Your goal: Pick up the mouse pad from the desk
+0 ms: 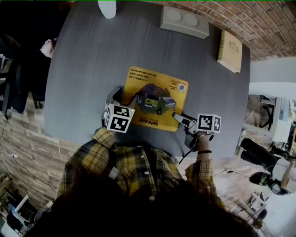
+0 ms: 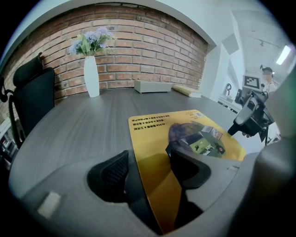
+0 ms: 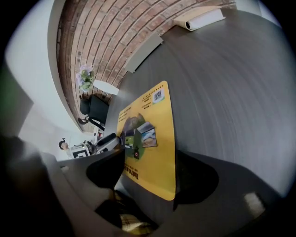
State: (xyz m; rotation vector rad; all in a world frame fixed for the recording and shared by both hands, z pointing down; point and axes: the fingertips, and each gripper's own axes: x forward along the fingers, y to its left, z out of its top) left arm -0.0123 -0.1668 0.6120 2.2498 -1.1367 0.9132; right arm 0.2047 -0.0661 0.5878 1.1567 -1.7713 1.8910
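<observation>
Mouse pad [image 1: 152, 88], yellow and printed, lies on the grey tabletop [image 1: 88, 69] on the person's side, with both tools at its near edge. The left hand-held gripper [image 1: 127, 97] sits at the pad's near-left corner. In the left gripper view its jaws are spread, and the pad's left edge runs between them. One jaw is outside that edge and the other is over the yellow face. A dark strip along the edge suggests the corner is lifted a little, though that is hard to confirm. The right hand-held gripper [image 1: 178, 117] is at the pad's near-right corner. It is also spread, and the rounded corner pokes into the gap without being pinched.

Working from both near corners is probably deliberate. A thin, floppy sheet lying flat offers little to grip except its border, and two holds should keep it from sagging.

Beyond the pad's far edge stand a white vase [image 1: 107, 7] and a grey box [image 1: 185, 21]. A book [image 1: 230, 50] lies off the pad's far-right corner. All three are well apart from the pad, with bare tabletop around it, so lifting it straight up or towards the person looks unobstructed.
</observation>
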